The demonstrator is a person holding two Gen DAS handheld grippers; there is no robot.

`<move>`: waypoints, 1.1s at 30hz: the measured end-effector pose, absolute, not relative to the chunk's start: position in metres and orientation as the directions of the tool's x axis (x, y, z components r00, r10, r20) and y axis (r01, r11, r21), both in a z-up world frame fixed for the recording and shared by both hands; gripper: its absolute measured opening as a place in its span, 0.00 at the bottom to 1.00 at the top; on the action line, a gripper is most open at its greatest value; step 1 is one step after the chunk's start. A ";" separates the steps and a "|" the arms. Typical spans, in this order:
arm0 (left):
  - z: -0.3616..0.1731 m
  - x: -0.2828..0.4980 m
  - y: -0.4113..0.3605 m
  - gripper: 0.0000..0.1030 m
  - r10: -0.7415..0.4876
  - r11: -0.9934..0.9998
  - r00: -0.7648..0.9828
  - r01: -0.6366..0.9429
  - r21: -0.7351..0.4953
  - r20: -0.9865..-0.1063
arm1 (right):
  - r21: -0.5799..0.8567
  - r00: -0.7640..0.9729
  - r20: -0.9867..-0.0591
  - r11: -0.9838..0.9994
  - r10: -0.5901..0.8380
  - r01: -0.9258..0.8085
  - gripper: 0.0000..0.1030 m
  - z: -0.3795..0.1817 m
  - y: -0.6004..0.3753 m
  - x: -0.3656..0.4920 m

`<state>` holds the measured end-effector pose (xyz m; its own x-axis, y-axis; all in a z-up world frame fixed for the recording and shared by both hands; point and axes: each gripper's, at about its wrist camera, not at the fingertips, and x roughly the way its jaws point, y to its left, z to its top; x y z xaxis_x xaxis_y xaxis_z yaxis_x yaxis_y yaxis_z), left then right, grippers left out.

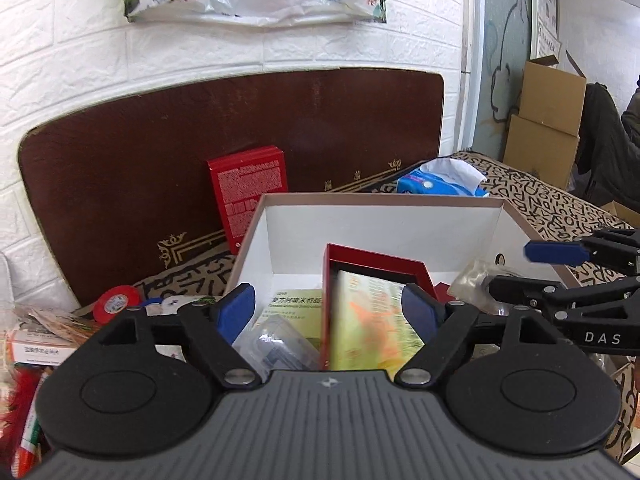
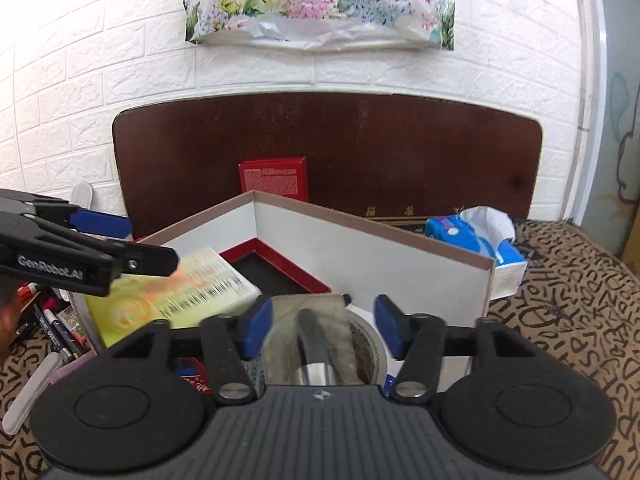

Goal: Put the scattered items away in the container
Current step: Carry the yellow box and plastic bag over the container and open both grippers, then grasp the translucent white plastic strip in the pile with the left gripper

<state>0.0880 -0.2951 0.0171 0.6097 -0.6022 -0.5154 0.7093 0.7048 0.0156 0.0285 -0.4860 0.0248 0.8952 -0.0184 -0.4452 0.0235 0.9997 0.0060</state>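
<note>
The container (image 1: 380,199), a white-lined cardboard box, holds a tilted red tray (image 1: 372,260). A yellow-green box (image 1: 368,320), blurred, lies inside it against the tray. My left gripper (image 1: 328,314) hangs open over that box, and neither pad pinches it. In the right wrist view my right gripper (image 2: 323,330) is open above a clear plastic bag (image 2: 308,320) with a dark metal part inside. The bag rests on a tape roll (image 2: 372,346) in the container (image 2: 360,222). Each gripper also shows in the other's view: the right gripper (image 1: 512,268) and the left gripper (image 2: 148,240).
A red box (image 1: 248,188) leans on the brown board behind the container. A blue tissue pack (image 2: 476,236) lies to its right on the patterned cloth (image 2: 560,300). A red tape roll (image 1: 116,302), small packets and pens (image 2: 56,320) are scattered to the left. Cardboard boxes (image 1: 548,120) stand far right.
</note>
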 end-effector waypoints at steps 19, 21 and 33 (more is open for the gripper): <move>0.021 0.084 -0.162 0.84 -0.519 0.812 0.703 0.583 -0.025 -0.486 | 0.010 0.925 -0.324 0.979 0.196 -0.204 0.89 0.044 -0.380 0.000; 0.016 0.082 -0.145 0.84 -0.493 0.832 0.715 0.554 -0.028 -0.495 | 0.016 0.913 -0.332 0.969 0.238 -0.246 0.89 0.040 -0.362 0.000; -0.053 0.051 -0.132 0.84 -0.367 0.878 0.636 0.478 -0.027 -0.679 | 0.082 0.857 -0.390 0.940 0.337 -0.332 0.91 0.008 -0.310 -0.011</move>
